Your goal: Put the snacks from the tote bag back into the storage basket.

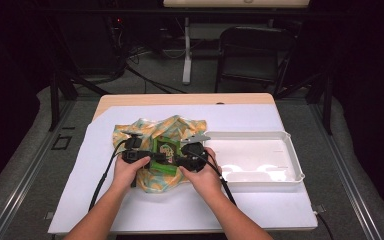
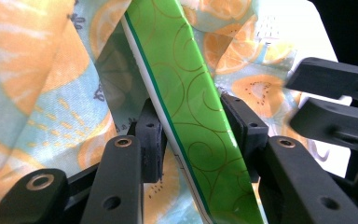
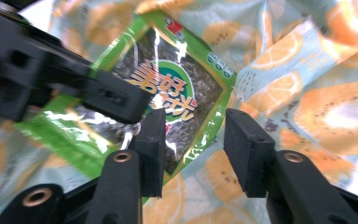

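The flat green foil snack packet (image 1: 164, 151) with a dark printed front lies on a crumpled cloth bag printed with orange and kiwi slices on pale blue (image 1: 152, 132), at about 9 o'clock from the centre of the table in the high view. In the left gripper view the green foil snack packet (image 2: 186, 112) stands on edge between the two black pads, which press on it from both sides, so the left gripper (image 2: 193, 128) is clamped on the packet. In the high view the left gripper (image 1: 145, 159) sits at the packet's 9 o'clock edge, held in a hand.

In the right gripper view the snack packet (image 3: 168, 93) lies face up, its lower corner reaching between the pads of the right gripper (image 3: 193, 149), but the jaws stand apart and the pads do not press on it. In the high view the right gripper (image 1: 182, 157) sits at the packet's 3 o'clock side.

The printed cloth bag (image 3: 317, 93) spreads beneath and around the packet. At 3 o'clock from the bag, just beside it, lies a shallow white rectangular plastic tray (image 1: 292, 155). Bag and tray rest on a white sheet (image 1: 260, 205) that covers a light wooden table (image 1: 180, 99).
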`<state>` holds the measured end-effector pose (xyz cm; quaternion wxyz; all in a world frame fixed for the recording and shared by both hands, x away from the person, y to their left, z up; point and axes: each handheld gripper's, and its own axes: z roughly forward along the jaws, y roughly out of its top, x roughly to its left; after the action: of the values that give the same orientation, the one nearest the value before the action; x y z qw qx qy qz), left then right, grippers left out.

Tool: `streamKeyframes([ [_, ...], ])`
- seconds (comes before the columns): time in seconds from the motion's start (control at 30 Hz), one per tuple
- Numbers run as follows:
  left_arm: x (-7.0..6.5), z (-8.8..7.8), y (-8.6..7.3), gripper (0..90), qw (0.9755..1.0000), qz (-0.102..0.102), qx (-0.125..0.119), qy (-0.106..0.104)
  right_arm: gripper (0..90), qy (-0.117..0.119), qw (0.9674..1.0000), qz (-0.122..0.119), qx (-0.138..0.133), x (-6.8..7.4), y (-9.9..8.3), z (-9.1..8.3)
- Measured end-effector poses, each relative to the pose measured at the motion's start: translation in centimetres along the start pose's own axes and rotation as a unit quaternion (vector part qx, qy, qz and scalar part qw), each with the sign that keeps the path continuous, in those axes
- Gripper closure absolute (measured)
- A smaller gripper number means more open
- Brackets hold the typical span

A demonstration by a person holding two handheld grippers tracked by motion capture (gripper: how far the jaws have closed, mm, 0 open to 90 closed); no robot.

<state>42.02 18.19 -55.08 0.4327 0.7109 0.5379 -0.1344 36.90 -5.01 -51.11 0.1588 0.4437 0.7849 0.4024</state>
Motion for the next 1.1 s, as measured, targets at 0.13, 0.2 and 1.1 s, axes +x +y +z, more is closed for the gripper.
streamKeyframes([
  [0.13, -0.1, 0.0, 0.0, 62.8, 1.0000, -0.004, -0.002, 0.002, 54.2, 0.011, 0.9999, -0.006, -0.003, -0.3, -0.1, -1.5],
  [0.2, -0.1, 0.0, 0.0, 62.9, 1.0000, -0.003, -0.002, 0.002, 53.1, 0.013, 0.9999, -0.008, -0.004, -0.5, -0.2, -2.2],
  [1.1, 0.1, -0.2, 0.2, 67.1, 0.9982, -0.060, 0.002, -0.004, 49.0, 0.046, 0.9969, 0.000, -0.063, -4.1, -1.6, -6.7],
])
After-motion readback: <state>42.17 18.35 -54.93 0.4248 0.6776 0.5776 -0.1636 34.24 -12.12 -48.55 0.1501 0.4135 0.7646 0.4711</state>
